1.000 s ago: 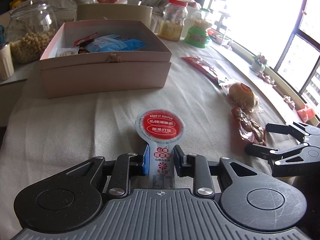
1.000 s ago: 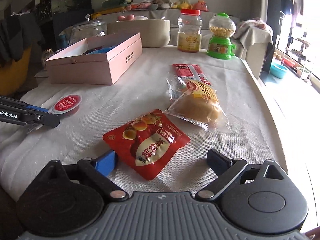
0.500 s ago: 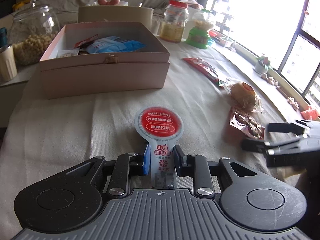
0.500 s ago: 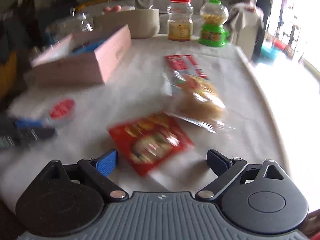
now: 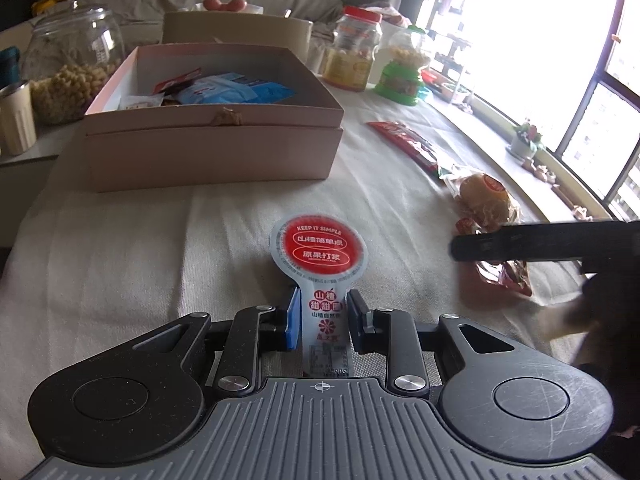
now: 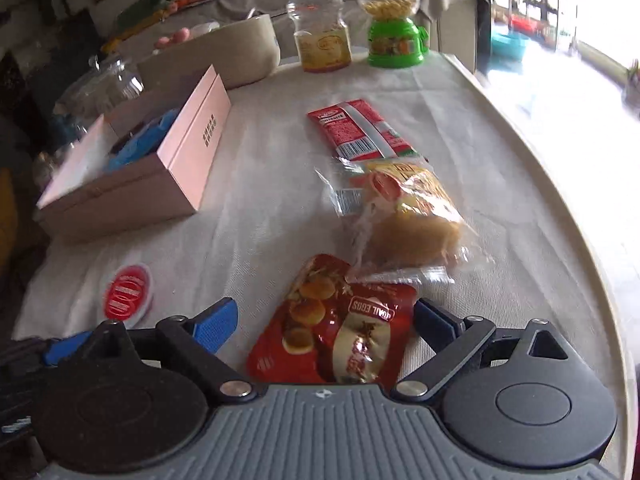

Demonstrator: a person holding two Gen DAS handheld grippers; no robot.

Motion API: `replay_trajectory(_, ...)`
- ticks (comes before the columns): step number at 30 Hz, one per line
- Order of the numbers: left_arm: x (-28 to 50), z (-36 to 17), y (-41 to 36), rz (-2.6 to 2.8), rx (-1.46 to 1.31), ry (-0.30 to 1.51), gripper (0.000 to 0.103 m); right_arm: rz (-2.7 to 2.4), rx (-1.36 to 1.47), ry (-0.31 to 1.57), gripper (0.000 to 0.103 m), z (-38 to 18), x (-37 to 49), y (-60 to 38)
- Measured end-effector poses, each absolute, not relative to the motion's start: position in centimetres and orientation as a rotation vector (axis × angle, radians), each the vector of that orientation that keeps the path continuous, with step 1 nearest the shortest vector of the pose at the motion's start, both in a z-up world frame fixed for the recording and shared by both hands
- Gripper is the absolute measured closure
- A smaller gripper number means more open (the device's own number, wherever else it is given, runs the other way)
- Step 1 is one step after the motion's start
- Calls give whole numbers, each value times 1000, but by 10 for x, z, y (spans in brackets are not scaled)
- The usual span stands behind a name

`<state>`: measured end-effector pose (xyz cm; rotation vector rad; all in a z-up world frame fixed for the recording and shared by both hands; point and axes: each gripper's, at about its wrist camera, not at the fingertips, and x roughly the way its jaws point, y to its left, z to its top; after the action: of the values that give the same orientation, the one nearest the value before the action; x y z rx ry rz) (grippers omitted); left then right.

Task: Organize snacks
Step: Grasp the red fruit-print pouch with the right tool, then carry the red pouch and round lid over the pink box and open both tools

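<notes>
1. Fingers of left gripper (image 5: 323, 314) clamped on stem of red-lidded snack cup (image 5: 319, 254); cup lies on tablecloth (image 5: 140, 248), just in front of pink box (image 5: 212, 152).
2. Right gripper (image 6: 325, 322) spread wide, pads either side of red quail egg packet (image 6: 340, 332), not pinching it.
3. Packet sits well to the right of box, touching wrapped bun (image 6: 412, 224).
4. Red wrapper (image 6: 356, 128) lies beyond bun, right of box.
5. Box holds blue and red packets.
</notes>
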<state>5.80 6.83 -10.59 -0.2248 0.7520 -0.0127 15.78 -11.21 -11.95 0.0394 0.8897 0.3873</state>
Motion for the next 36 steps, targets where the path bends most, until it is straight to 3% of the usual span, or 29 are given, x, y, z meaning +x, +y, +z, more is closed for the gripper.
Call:
replay_trajectory(4, 57, -106, 72, -25, -244, 746, 74, 416, -101, 820, 10, -127, 143, -104)
replay_trajectory(9, 58, -107, 76, -28, -275, 743, 75, 460, -110, 792, 26, -125, 136, -120)
replay_trajectory(22, 32, -87, 64, -68, -222, 665, 76, 593, -102, 731, 35, -86, 110, -130)
replay_trajectory(32, 36, 38, 107, -31, -147, 348, 76, 715, -201, 364, 34, 49, 116, -93)
replay_trajectory(36, 89, 58, 133, -30, -203, 360, 76, 744, -200, 328, 34, 95, 157, -52)
